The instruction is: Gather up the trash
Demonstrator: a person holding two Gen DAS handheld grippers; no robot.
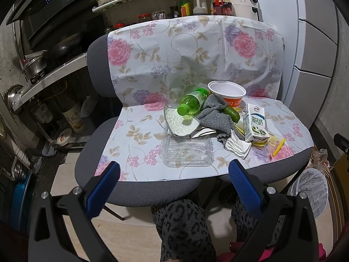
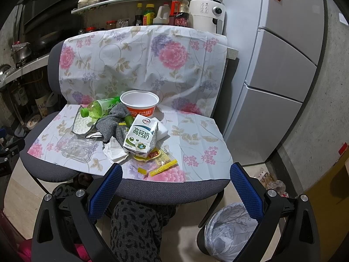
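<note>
A pile of trash lies on a chair seat covered with a floral sheet (image 1: 139,144). It holds a green plastic bottle (image 1: 193,102) (image 2: 98,109), a white and orange paper bowl (image 1: 226,93) (image 2: 140,103), a milk carton (image 1: 255,122) (image 2: 141,136), a clear plastic tray (image 1: 187,150) (image 2: 76,146), a grey cloth (image 1: 214,115) (image 2: 113,122), crumpled tissue (image 1: 237,147) (image 2: 114,150) and yellow wrappers (image 2: 160,168). My left gripper (image 1: 174,174) is open in front of the seat edge. My right gripper (image 2: 176,176) is open, also short of the pile.
A bin lined with a plastic bag (image 2: 229,229) (image 1: 314,187) stands on the floor right of the chair. A fridge (image 2: 272,76) is at the right. A stove and shelves with bottles (image 1: 196,6) are behind. The person's legs (image 2: 135,229) are under the seat.
</note>
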